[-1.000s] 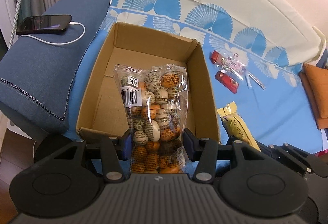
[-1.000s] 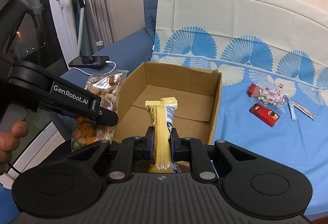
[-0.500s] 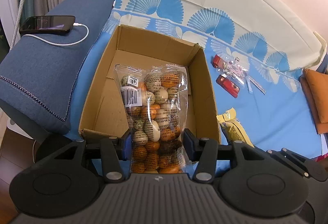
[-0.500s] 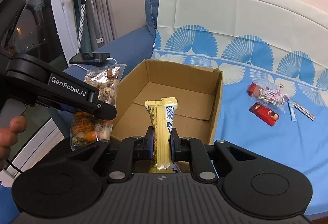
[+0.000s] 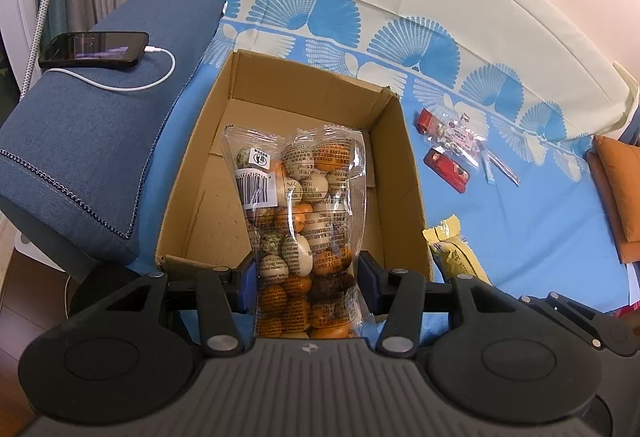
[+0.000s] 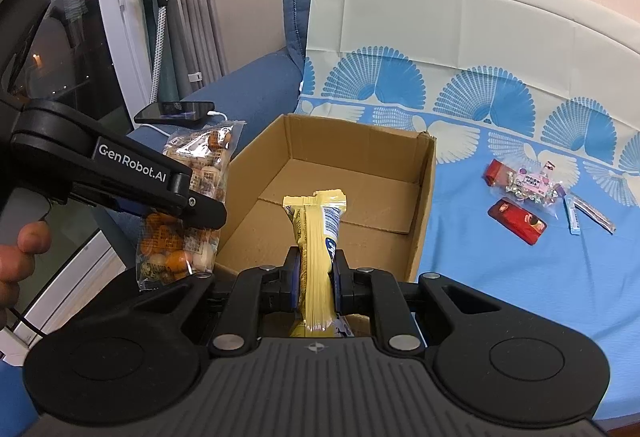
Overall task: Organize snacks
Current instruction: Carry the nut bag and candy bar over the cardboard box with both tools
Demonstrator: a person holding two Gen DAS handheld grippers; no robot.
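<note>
My left gripper (image 5: 306, 275) is shut on a clear bag of orange and white wrapped eggs (image 5: 302, 213) and holds it upright above the near edge of an open cardboard box (image 5: 396, 141). The bag also shows in the right wrist view (image 6: 188, 205), left of the box (image 6: 424, 205). My right gripper (image 6: 316, 277) is shut on a yellow snack packet (image 6: 316, 237), upright over the box's near edge. The packet's top also shows in the left wrist view (image 5: 452, 245). The box floor looks bare.
The box sits on a blue fan-print cloth (image 5: 520, 221) over a sofa. Red packets (image 6: 516, 221), a clear candy bag (image 6: 532, 185) and thin sticks (image 6: 588, 213) lie on the cloth right of the box. A phone on a cable (image 5: 96, 49) rests on the blue armrest.
Both grippers have shifted a little with their snacks; the box now sits slightly farther and more centred in the left wrist view. Both grips are unchanged.
</note>
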